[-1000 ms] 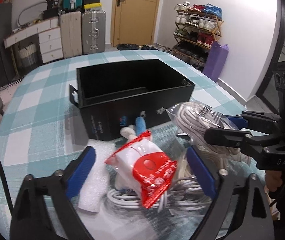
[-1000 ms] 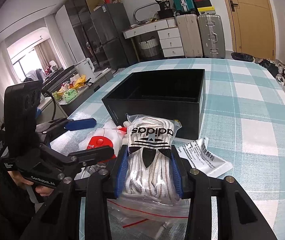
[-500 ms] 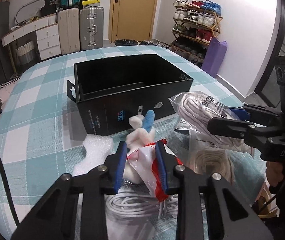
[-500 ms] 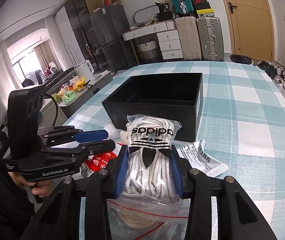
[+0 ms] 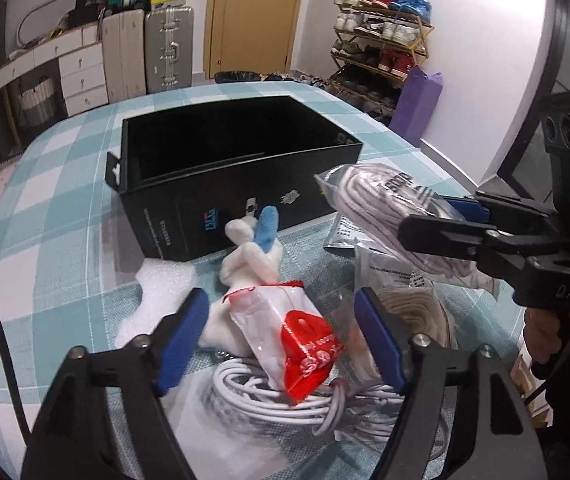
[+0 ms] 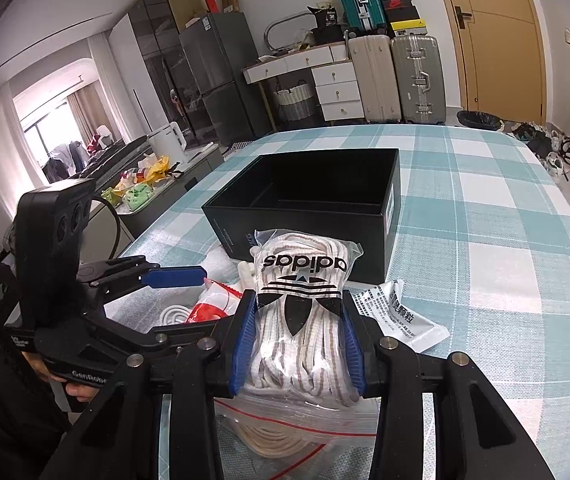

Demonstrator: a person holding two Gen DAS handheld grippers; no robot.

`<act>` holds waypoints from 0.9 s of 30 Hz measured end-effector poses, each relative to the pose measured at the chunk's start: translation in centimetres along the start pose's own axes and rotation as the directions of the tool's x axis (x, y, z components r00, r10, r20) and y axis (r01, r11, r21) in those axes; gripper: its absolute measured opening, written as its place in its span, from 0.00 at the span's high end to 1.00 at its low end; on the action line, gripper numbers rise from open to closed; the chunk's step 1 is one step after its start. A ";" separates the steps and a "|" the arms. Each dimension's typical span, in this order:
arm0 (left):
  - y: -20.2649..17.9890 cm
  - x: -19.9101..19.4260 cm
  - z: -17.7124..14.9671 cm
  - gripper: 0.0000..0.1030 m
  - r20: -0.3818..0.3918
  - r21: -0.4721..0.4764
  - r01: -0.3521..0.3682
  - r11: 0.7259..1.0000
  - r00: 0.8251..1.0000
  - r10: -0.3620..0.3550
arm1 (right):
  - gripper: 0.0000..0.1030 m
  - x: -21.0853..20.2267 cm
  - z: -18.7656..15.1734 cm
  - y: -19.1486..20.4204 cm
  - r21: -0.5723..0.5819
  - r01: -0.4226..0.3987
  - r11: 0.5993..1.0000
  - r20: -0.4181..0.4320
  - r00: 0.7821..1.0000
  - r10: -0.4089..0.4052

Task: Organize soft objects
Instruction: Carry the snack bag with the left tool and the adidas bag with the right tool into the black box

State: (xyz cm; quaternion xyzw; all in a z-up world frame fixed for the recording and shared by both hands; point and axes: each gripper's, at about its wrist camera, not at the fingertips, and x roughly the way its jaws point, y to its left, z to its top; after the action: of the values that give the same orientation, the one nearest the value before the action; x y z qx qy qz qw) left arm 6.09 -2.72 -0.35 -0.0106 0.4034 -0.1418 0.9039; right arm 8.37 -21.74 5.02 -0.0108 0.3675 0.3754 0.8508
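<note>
While the left gripper [image 5: 281,338] has its jaws opening, the red-and-clear packet [image 5: 299,346] sits loose between the blue pads with daylight on both sides, so nothing is gripped there; if the pads close again from this stance they may catch only the slick film, which could slide out, or pinch the white plush toy [image 5: 251,256] lying just beyond and partly under the packet and drag both together. Directly beneath the jaws lies the coiled white cable [image 5: 273,394], and a low closing stroke could snag a loop and pull the whole heap. On the other side, the right gripper [image 6: 299,344] is pressed tight on the bag of white laces [image 6: 303,280], held at its middle with the upper part standing free beyond the fingertips; that floppy end could catch the near wall of the black box [image 6: 317,216] ahead of the jaws instead of clearing it. A clear zip bag [image 6: 305,420] under the right jaws could lift along if it clings.
</note>
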 end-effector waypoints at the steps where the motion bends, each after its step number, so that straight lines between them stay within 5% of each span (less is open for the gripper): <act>1: -0.2 0.0 0.0 0.40 0.002 0.008 0.005 1.000 1.000 -0.005 | 0.62 0.0 0.0 0.0 -0.001 0.000 1.000 0.000 1.000 0.000; 8: -0.5 0.1 0.1 0.58 -0.002 0.019 0.034 0.999 0.999 -0.034 | 0.62 -0.1 0.0 0.0 -0.001 0.000 1.000 0.002 1.000 0.000; 12: -0.8 0.1 0.2 0.79 0.001 0.027 0.055 0.998 0.998 -0.055 | 0.62 -0.1 0.1 0.0 -0.002 0.002 1.000 0.004 1.000 -0.002; 27: -0.4 -3.1 0.2 0.82 0.095 0.016 0.031 0.999 0.995 -0.032 | 0.62 -1.3 0.5 0.3 -0.011 0.000 1.000 0.057 0.998 0.000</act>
State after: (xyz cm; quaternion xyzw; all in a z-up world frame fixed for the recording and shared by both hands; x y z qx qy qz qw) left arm 4.18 -2.31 2.14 -0.0173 0.3584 -0.1582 0.9199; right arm 7.87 -22.22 6.31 -0.0048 0.3411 0.3775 0.8609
